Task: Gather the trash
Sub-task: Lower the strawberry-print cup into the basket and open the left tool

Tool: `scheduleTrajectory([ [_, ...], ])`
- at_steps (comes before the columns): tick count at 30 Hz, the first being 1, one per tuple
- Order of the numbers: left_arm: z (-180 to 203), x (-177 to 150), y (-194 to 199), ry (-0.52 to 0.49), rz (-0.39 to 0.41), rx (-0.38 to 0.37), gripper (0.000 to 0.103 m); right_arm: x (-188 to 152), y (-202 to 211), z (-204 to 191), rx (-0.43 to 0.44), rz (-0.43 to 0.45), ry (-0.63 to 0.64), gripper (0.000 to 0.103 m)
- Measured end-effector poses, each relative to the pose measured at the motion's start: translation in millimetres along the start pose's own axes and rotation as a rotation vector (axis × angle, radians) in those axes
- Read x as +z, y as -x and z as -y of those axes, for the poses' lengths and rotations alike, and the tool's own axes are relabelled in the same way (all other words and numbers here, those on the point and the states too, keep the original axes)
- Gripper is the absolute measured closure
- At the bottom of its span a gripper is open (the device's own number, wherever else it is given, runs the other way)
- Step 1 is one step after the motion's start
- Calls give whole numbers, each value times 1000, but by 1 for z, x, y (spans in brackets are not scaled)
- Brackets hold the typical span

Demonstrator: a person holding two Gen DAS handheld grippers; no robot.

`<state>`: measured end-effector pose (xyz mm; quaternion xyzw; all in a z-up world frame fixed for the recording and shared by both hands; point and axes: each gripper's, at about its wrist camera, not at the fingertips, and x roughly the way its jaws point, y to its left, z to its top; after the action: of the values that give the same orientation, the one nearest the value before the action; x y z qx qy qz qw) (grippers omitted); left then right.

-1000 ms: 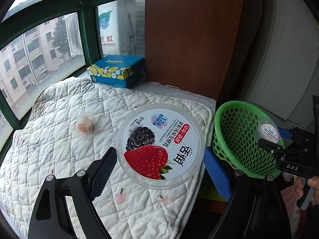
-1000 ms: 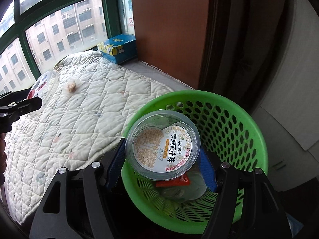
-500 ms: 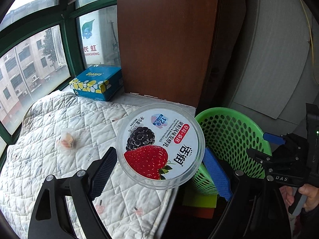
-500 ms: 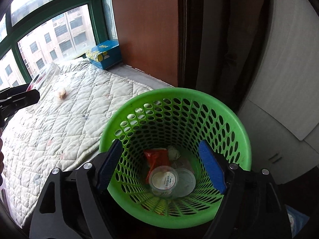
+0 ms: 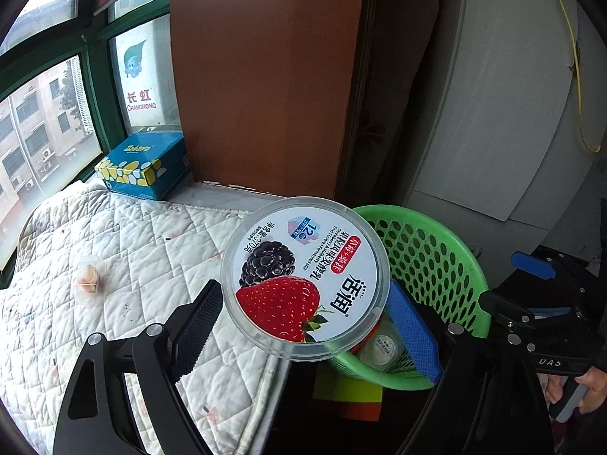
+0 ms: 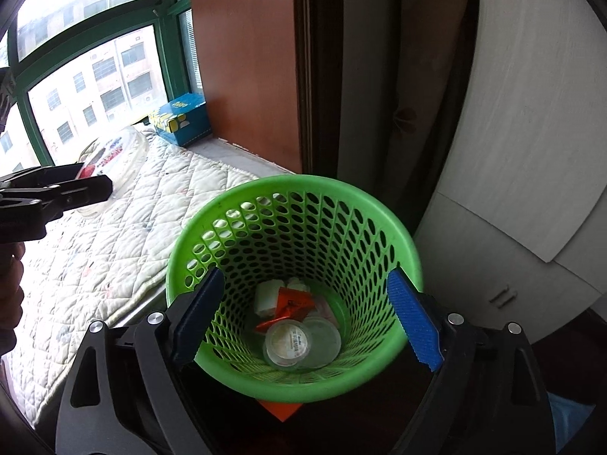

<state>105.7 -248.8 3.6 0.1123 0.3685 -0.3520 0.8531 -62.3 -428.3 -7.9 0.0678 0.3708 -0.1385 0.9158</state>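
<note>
My left gripper [image 5: 303, 322] is shut on a round clear yogurt tub with a strawberry and blackberry lid [image 5: 305, 278], held over the near rim of the green mesh basket [image 5: 436, 265]. My right gripper [image 6: 303, 314] is open and empty above the same basket [image 6: 288, 197]. Inside it lie a small clear cup with a printed lid [image 6: 288, 341], an orange wrapper [image 6: 290, 303] and a white scrap. A small clear wrapper with an orange bit [image 5: 89, 282] lies on the quilted mat [image 5: 114, 265].
A blue tissue box [image 5: 144, 165] stands on the sill by the window. A brown wooden panel [image 5: 265, 76] rises behind the basket, with a white cabinet [image 6: 512, 151] to the right. An orange and yellow block [image 5: 347, 398] sits under the basket.
The right gripper opened and dropped its small lidded cup into the basket. The left gripper carried the yogurt tub rightward from over the mat to the basket's rim.
</note>
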Motion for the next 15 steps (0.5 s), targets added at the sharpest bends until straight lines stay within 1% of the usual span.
scheduleTrajectory([
  [5, 19, 4, -7, -7, -9, -22, 19, 0, 7, 7, -4, 20, -16, 16],
  [15, 42, 9, -20, -17, -27, -51, 19, -4, 16, 17, -2, 38, -41, 15],
])
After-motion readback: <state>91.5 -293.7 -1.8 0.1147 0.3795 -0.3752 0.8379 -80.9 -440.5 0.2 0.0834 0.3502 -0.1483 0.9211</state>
